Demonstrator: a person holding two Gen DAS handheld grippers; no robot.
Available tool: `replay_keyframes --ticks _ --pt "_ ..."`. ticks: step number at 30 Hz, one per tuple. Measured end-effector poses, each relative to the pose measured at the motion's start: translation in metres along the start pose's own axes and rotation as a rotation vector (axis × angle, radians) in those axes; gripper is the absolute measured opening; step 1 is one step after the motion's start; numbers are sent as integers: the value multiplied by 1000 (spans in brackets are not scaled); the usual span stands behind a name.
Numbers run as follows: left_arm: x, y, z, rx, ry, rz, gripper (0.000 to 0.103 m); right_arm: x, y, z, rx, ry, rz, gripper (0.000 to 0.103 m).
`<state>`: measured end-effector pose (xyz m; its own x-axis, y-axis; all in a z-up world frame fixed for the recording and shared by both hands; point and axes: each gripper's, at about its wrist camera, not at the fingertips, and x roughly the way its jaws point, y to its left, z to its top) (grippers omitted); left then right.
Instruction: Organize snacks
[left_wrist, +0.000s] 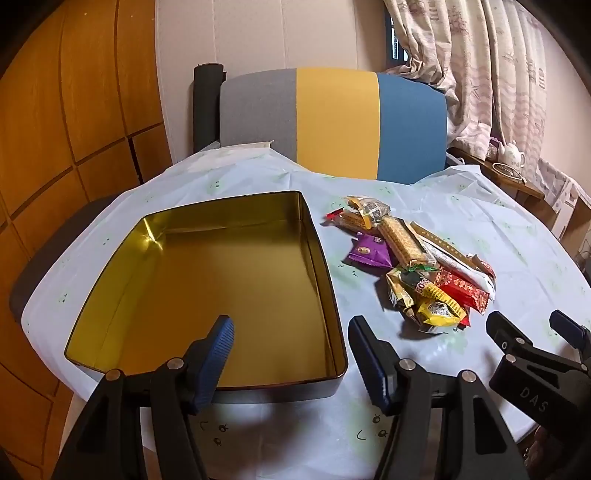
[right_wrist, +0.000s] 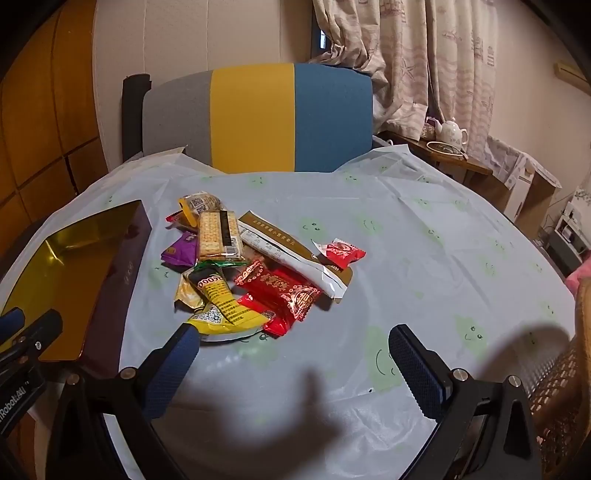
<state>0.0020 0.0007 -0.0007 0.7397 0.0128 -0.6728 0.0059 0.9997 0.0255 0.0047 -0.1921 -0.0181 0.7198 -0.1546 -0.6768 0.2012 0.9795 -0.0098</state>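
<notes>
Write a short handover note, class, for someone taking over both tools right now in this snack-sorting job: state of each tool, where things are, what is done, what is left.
Left tool: open, empty, over the near edge of the tin.
Right tool: open, empty, over the tablecloth just short of the snack pile.
The tin is open, with nothing in it, to the left of the pile.
The pile lies loose on the cloth: cracker pack, purple packet, yellow packet, red wrappers, and a small red sweet at its right edge.
Done: nothing packed yet.
Left: likely move every snack into the tin.
</notes>
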Motion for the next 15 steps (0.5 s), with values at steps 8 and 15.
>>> replay_keyframes --ticks 8,15 --pt "-1 -1 -1 6 -1 -3 66 0 -1 1 4 3 4 103" --pt "-4 -3 -1 11 -9 -9 66 -1 -3 3 8 3 -1 103"
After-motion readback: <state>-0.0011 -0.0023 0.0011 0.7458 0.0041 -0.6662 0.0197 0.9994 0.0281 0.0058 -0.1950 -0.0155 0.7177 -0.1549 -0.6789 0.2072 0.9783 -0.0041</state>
